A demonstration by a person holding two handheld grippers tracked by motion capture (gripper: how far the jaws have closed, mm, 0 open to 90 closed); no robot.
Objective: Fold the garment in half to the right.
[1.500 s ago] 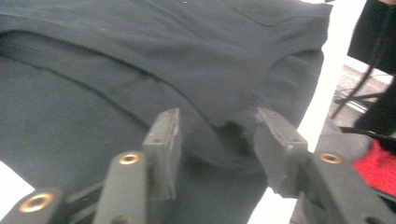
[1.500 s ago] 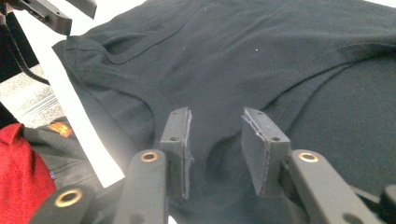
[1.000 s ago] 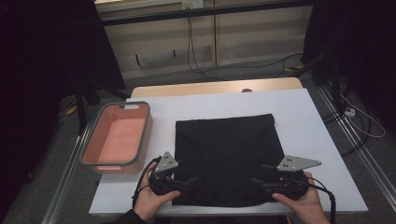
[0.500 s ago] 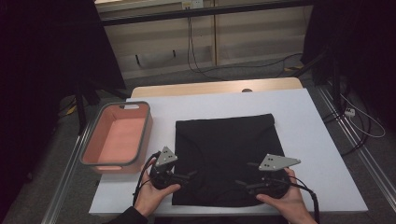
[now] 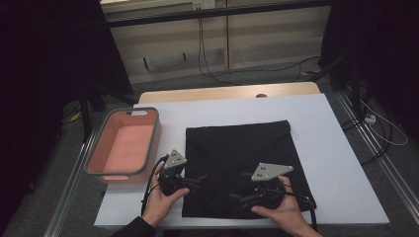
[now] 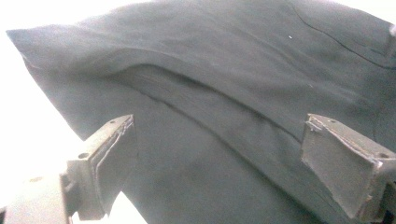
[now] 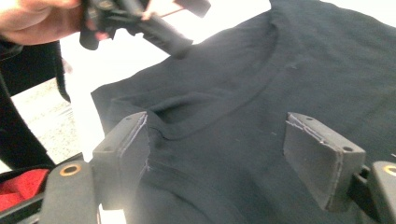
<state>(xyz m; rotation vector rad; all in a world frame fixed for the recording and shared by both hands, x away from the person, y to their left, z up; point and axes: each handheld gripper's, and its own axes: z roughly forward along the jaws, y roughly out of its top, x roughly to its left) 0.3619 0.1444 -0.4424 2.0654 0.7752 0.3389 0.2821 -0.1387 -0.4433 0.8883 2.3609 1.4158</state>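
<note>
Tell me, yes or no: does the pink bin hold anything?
No. In the high view the pink bin left of the black garment shows just its bare inner floor.

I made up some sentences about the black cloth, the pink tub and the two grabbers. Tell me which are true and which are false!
1. The black cloth lies folded on the white table. True.
2. The pink tub sits to the right of the cloth. False: in the high view it sits to its left.
3. The left gripper has its jaws clamped shut. False: they stand apart over the cloth.
4. The right gripper has its jaws apart, having just been opening, with cloth beneath them. True.
5. A red ball lies in the tub. False: no ball shows inside it.
</note>
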